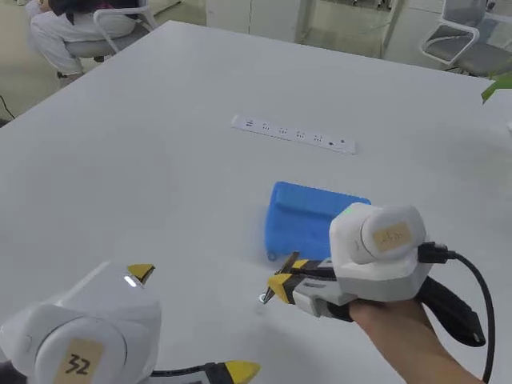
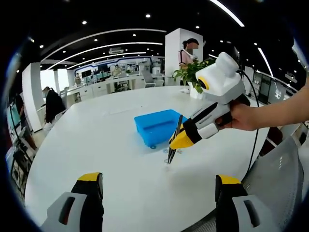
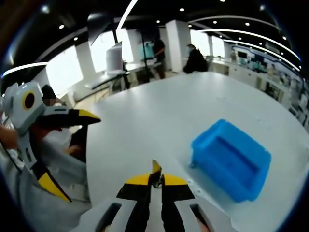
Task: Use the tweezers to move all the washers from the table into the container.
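While the right gripper (image 3: 155, 181) clamps the tweezers (image 2: 176, 126), left gripper view shows washers (image 2: 179, 152) beside their tips, container (image 2: 157, 126) just beyond, left gripper (image 2: 158, 179) with jaws apart.

Tan sticker (image 1: 78, 366) on left gripper (image 1: 190, 322), lower left of head view, showing "32". Second sticker (image 1: 392, 237) on right gripper (image 1: 280, 286) carrying print too faint for reading.

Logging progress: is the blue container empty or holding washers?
Apparently empty: the blue container shows a bare floor in the right gripper view, though blurred. Washers lie on the table beside it.
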